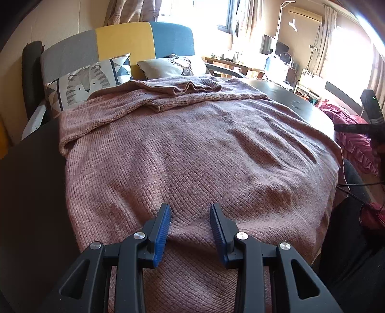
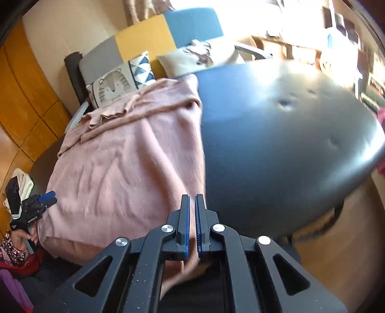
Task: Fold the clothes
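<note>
1. A pink knitted sweater (image 1: 192, 156) is spread over a round, dark, leather-like table (image 2: 276, 134); in the right wrist view it covers the table's left part, while the right part is left bare.
2. At the sweater's far end a sleeve (image 1: 185, 88) is seen folded across the body, with a rippled cuff edge.
3. Behind the table a sofa back (image 1: 120, 38) is made up of grey, yellow and blue panels. Two cushions are propped against it: one printed with a tiger (image 1: 84, 83), the other with a deer (image 1: 178, 65).
4. Strong daylight is let in through curtained windows (image 1: 192, 12); a cluttered wooden desk (image 1: 231, 63) stands beneath them and an air-conditioning unit (image 1: 305, 13) is mounted high on the wall.
5. Orange wood panelling (image 2: 26, 96) is seen at the left of the right wrist view, and a crimson ruffled fabric (image 1: 349, 134) lies past the table's right edge in the left wrist view.
6. The left gripper (image 1: 190, 211) is held with its blue pads apart above the sweater's near part; nothing is pinched between them.
7. The right gripper (image 2: 192, 199) is closed at the sweater's right edge; whether any knit is caught cannot be told.
8. Small white lettering is printed on the left gripper's body in the right wrist view, but it is too small to be read.
</note>
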{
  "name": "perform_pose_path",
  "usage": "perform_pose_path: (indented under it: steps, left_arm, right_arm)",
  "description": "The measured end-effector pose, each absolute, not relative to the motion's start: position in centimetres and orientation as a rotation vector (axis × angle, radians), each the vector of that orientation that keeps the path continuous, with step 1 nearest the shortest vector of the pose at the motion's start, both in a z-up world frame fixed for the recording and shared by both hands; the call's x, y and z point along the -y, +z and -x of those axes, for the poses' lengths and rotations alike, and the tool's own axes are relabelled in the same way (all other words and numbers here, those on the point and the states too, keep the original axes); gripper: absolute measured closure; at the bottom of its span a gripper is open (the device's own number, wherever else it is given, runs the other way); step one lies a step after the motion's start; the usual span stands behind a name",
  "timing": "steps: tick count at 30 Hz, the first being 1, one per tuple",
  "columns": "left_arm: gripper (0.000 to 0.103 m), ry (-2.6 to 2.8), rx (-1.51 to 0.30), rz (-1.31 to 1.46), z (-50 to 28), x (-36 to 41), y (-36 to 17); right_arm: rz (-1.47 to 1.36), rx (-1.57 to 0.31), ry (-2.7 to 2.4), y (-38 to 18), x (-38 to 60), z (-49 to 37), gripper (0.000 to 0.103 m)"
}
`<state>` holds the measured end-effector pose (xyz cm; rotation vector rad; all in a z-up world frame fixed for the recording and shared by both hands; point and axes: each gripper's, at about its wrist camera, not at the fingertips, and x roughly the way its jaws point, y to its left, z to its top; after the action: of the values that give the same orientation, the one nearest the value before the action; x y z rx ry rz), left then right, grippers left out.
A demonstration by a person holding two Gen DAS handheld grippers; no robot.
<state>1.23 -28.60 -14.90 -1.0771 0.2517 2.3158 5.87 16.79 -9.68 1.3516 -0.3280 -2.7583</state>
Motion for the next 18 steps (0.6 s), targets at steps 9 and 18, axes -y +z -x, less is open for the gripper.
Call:
perform_pose_path:
  steps: [9, 18]
  left_arm:
    - [0.068, 2.292, -0.307, 1.064, -1.7, 29.7, -14.9]
    - [0.068, 2.232, -0.282, 1.077, -1.4, 30.0, -14.5]
  right_arm:
    - [-1.555, -0.043, -2.540, -12.8, -12.8, -3.7, 0.101]
    - [-1.522, 0.200, -2.579, -12.1, -14.5, -2.3, 0.099]
